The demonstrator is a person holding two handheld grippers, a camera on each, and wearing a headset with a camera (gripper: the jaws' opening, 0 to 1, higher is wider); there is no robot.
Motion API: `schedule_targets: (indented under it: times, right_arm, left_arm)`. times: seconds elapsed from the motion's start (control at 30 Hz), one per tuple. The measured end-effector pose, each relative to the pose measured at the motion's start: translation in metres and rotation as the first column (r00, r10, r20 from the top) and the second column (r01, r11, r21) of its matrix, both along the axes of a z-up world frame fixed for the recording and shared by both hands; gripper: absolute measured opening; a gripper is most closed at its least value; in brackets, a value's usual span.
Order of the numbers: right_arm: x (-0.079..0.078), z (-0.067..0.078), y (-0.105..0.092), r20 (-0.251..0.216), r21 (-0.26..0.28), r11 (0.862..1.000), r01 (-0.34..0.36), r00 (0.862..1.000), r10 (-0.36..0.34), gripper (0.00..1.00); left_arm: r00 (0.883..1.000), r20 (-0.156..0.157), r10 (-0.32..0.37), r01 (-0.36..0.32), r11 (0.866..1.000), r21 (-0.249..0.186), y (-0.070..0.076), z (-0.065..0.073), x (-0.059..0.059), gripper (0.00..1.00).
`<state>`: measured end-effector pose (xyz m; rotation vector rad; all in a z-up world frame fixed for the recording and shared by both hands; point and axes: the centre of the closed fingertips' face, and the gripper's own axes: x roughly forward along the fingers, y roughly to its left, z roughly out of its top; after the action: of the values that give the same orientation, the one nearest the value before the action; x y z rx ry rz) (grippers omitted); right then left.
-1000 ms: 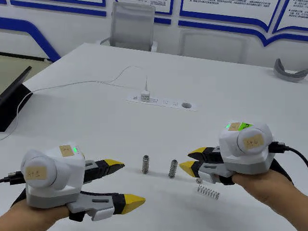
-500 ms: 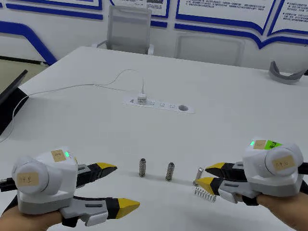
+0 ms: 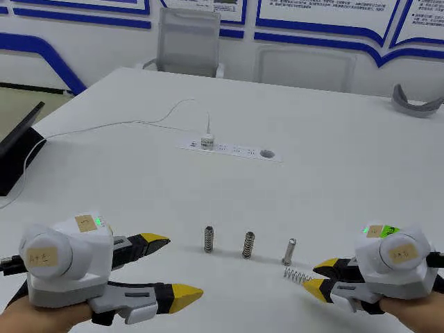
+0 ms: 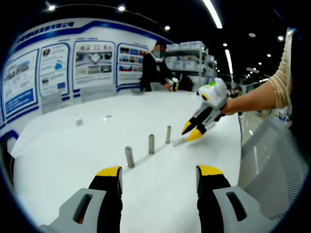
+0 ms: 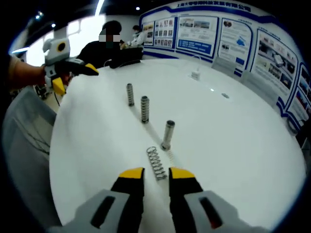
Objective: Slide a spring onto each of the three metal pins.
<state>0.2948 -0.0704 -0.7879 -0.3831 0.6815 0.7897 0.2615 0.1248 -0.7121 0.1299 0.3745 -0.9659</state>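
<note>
- A loose spring point(image 3: 296, 276), a thin wire coil, lies flat on the smooth white bench point(image 3: 139, 180), just beside the bare pin point(image 3: 289, 252), a shiny upright rod.
- The left pin point(image 3: 209, 238) and middle pin point(image 3: 248, 245) each wear a coil.
- The right claw point(image 3: 316, 276), yellow-tipped, is narrowly parted and empty, near the loose spring.
- The left claw point(image 3: 179, 267) is wide and empty.
- A power strip point(image 3: 232, 148) lies well behind.

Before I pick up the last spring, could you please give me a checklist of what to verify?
1. Bare pin upright, free for a spring: ok.
2. Loose spring lying flat beside the bare pin: ok.
3. Right gripper open, aimed at the loose spring: ok.
4. Spring's near end between its jaw tips: cannot tell.
5. End pin and middle pin already carry springs: ok.
6. Left gripper open, clear of the pins: ok.
</note>
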Motion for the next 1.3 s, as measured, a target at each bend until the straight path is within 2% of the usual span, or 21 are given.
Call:
schedule_targets:
  times: [0.43,0.97,1.13,1.3]
  right_arm:
    - [-0.001,-0.012,-0.001,-0.045,-0.004,1.0,-0.022,0.999,0.022,0.17]
    - [-0.002,-0.014,0.0,-0.067,-0.012,0.999,-0.032,0.997,0.031,0.12]
    - [-0.006,-0.009,0.0,-0.072,-0.006,1.0,-0.027,0.997,0.026,0.12]
    - [-0.012,-0.001,0.0,-0.068,-0.008,0.999,-0.036,0.997,0.036,0.11]
  left_arm:
    - [1.0,-0.005,0.018,-0.018,1.0,0.003,0.004,-0.001,-0.002,0.61]
    - [1.0,-0.009,0.006,-0.006,1.0,0.0,0.002,-0.003,-0.005,0.59]
    - [1.0,-0.012,-0.013,0.013,1.0,-0.002,-0.003,-0.005,-0.006,0.59]
    - [0.998,-0.018,-0.057,0.057,0.998,0.003,-0.017,-0.008,-0.011,0.58]
